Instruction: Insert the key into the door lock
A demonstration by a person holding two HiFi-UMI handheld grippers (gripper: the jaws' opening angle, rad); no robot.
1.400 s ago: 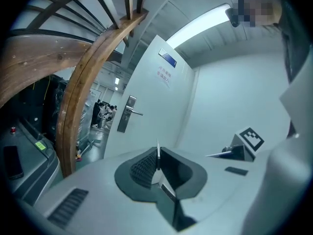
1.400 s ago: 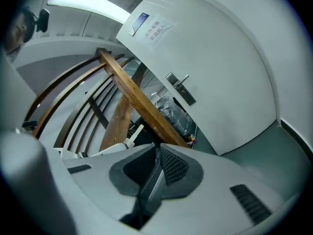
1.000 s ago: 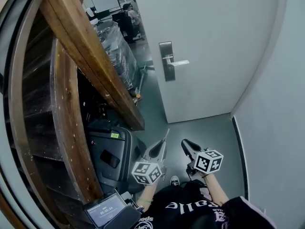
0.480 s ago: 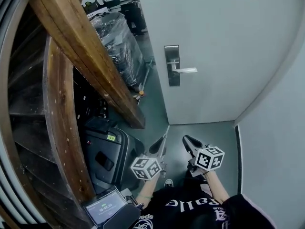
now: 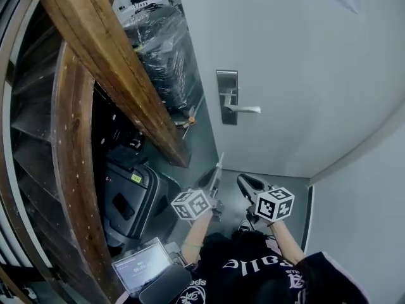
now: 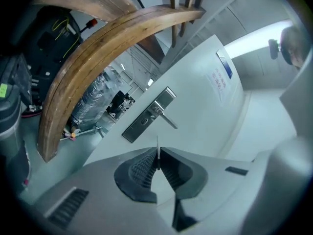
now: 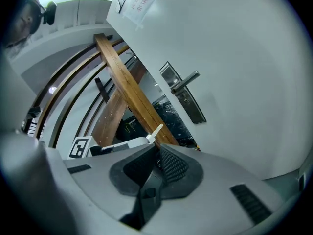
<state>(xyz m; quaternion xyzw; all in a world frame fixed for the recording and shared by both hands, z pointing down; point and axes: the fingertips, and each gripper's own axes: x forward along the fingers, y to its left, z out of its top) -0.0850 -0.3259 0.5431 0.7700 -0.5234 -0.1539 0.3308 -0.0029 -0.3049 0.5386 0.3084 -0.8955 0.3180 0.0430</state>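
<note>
A metal lock plate (image 5: 227, 97) with a lever handle (image 5: 244, 109) is fixed to the white door (image 5: 297, 75) ahead. My left gripper (image 5: 218, 164) is low in front of the door and is shut on a thin key (image 6: 157, 148), seen edge-on. The key points toward the lock plate (image 6: 146, 122) but is still well short of it. Beside it on the right, my right gripper (image 5: 244, 182) is shut with nothing in it. The right gripper view shows the lock plate (image 7: 184, 95) and handle (image 7: 185, 82) far above the right gripper (image 7: 155, 149).
A curved wooden stair beam (image 5: 107, 68) slants down on the left, close to the door's edge. Below it stand a black case (image 5: 130, 198) and a plastic-wrapped stack (image 5: 161, 40). A white wall (image 5: 367, 201) closes the right side. A small screen device (image 5: 139, 266) sits by the person's body.
Both grippers have risen a little and come nearer the door. The head view has shifted, so the lock plate now sits lower in the picture.
</note>
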